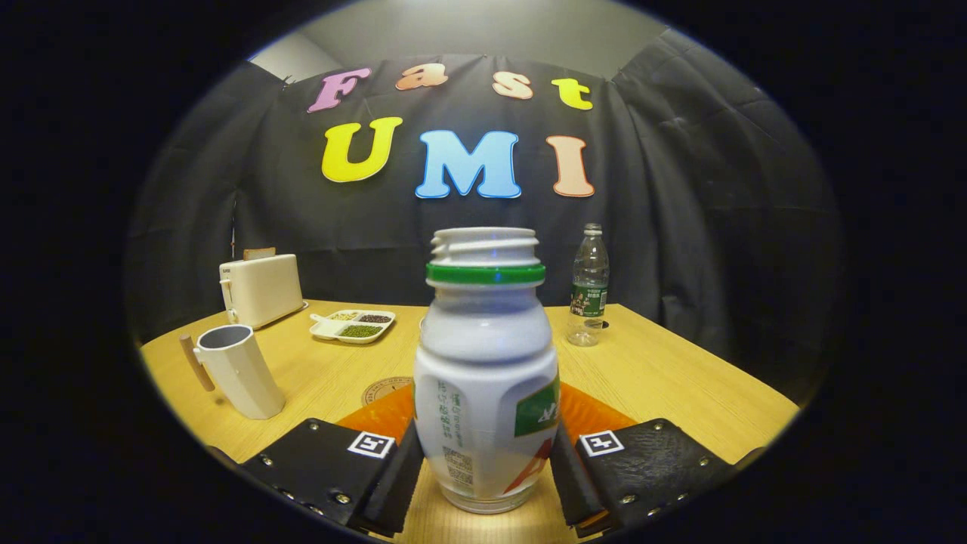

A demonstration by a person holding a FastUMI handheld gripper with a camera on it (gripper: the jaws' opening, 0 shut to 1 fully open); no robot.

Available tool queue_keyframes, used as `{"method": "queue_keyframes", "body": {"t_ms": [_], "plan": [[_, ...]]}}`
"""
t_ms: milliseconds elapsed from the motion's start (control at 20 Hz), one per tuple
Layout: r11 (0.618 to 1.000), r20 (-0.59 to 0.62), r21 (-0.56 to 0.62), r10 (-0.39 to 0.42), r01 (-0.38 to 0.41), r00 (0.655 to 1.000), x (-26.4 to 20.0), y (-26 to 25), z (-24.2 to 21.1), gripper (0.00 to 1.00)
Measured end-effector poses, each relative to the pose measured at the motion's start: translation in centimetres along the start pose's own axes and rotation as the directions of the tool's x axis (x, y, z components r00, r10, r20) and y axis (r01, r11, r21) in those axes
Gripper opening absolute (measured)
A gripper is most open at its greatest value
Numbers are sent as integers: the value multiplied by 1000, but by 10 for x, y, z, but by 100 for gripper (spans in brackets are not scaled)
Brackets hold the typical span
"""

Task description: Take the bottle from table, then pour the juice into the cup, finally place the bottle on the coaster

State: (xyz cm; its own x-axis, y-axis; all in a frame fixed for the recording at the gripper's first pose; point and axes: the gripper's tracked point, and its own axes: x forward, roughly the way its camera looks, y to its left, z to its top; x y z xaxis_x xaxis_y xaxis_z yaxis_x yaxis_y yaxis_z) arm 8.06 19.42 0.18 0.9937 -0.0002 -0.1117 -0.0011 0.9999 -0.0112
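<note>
Between the two fingers, at the bottom centre of the frame, stood the white juice bottle [485, 378], upright, cap off, green ring round its neck, base on the wooden table [665, 378]. And the gripper [483, 468] had it: both fingers pressed flat to the lower flanks, clenched on the bottle low down, which I judge kept the open mouth free for the pour. Whether it had lifted clear of the wood, I could not tell. The tool came in level, pointing straight ahead, bottle untilted.

Over at lower left waited the cup [238, 370], cream with a wooden handle, well apart from the bottle, mouth open for the juice. Behind the bottle, an orange mat [381, 415] and a round coaster [385, 389] peeked out, presumably the landing spot. Further back: a toaster [261, 289], a divided dish [352, 326] and a clear water bottle [588, 285].
</note>
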Motion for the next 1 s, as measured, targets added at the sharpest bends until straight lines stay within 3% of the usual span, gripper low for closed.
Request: {"method": "queue_keyframes", "body": {"t_ms": [300,500,850,1000], "plan": [[986,16,-158,56,-53,998,4,23,23,74],[944,25,-320,88,-76,996,4,40,41,75],[910,-4,-384,166,-155,986,17,79,50,74],[876,-38,-446,185,-182,982,23,94,49,74]]}}
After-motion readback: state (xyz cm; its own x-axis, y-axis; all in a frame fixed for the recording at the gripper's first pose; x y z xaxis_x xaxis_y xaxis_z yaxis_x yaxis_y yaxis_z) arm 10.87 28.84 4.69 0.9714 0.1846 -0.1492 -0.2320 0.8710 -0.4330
